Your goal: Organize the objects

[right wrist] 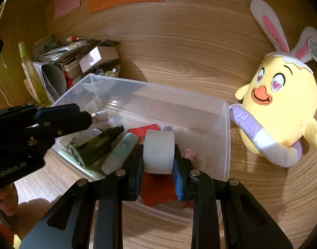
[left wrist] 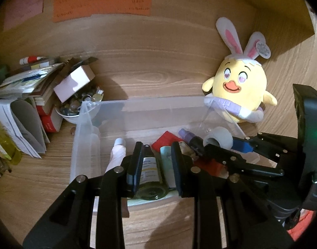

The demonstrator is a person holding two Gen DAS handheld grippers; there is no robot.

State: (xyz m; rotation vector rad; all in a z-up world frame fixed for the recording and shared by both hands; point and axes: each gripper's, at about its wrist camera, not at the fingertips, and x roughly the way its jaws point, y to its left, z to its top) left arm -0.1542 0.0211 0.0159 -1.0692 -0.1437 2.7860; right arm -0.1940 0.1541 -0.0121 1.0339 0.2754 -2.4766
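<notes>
Right wrist view: the right gripper [right wrist: 158, 161] holds a white tape roll [right wrist: 158, 151] between its narrowly set fingers, both pads pressed on the roll's flat ends; the roll hangs over the near part of the clear plastic bin [right wrist: 225, 137], above a red card [right wrist: 156, 188]; inside the bin a dark green spray bottle [right wrist: 98, 143] lies on its side at 9 o'clock of the roll, a pale mint tube [right wrist: 121, 151] just beside it and between the two; the bin's right wall stands at 3 o'clock with bare floor between it and the roll; the far half of the bin at 12 o'clock is open; a yellow chick plush with bunny ears [right wrist: 280, 108] sits outside the bin, near its right rim at 2 o'clock; the left gripper [right wrist: 84, 118] reaches over the bin's left rim at 9 o'clock. Left wrist view: the left gripper [left wrist: 157, 166] has its fingers set narrow, the spray bottle [left wrist: 151, 174] showing in the gap, though whether the pads press on it I cannot tell; the bin's [left wrist: 81, 137] left wall runs at 10 o'clock; a pile of books and papers [left wrist: 30, 95] and a white bowl of stones [left wrist: 75, 105] crowd the wooden desk [left wrist: 44, 186] just beyond that corner; the desk at 7 o'clock lies open.
</notes>
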